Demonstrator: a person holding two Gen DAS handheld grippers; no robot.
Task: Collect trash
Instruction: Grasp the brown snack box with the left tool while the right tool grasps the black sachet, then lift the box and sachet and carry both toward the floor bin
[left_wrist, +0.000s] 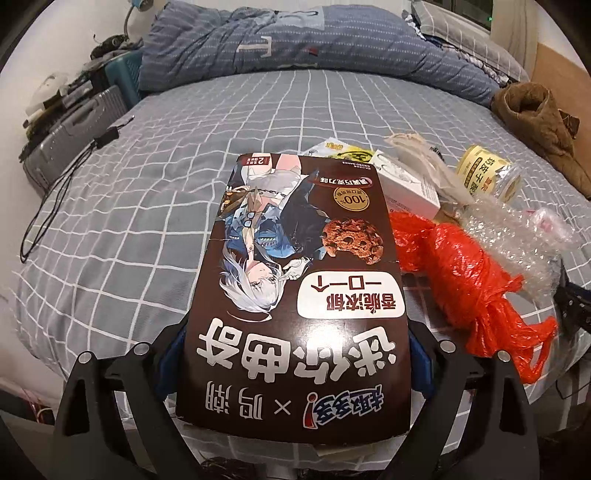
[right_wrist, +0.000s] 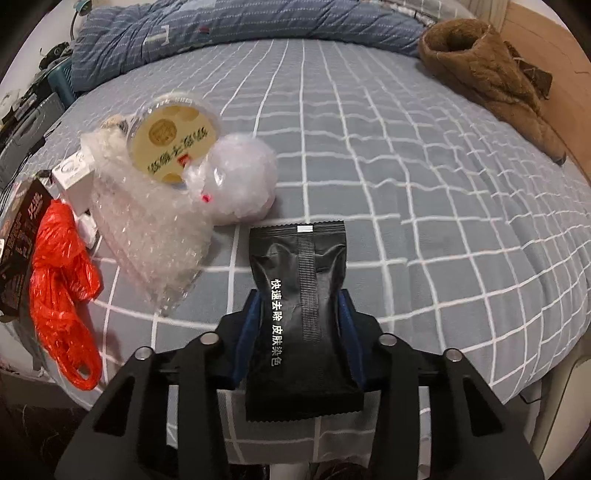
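My left gripper (left_wrist: 295, 354) is shut on a brown cookie box (left_wrist: 295, 280) with an anime figure, held flat above the bed. My right gripper (right_wrist: 301, 325) is shut on a black sachet (right_wrist: 301, 314) with white writing. Between them lies a trash pile: a red plastic bag (left_wrist: 469, 280) (right_wrist: 59, 280), bubble wrap (left_wrist: 517, 236) (right_wrist: 147, 236), a clear jar with a yellow label (left_wrist: 491, 173) (right_wrist: 173, 144), a white carton (left_wrist: 406, 188) (right_wrist: 74, 181) and a crumpled white bag (right_wrist: 240, 184).
The grey checked bedsheet (right_wrist: 406, 184) covers the bed. A blue quilt (left_wrist: 295, 40) lies at the head. A brown fleece garment (right_wrist: 491, 74) lies at the right. A black cable (left_wrist: 62, 184) lies at the left edge, near a grey suitcase (left_wrist: 70, 133).
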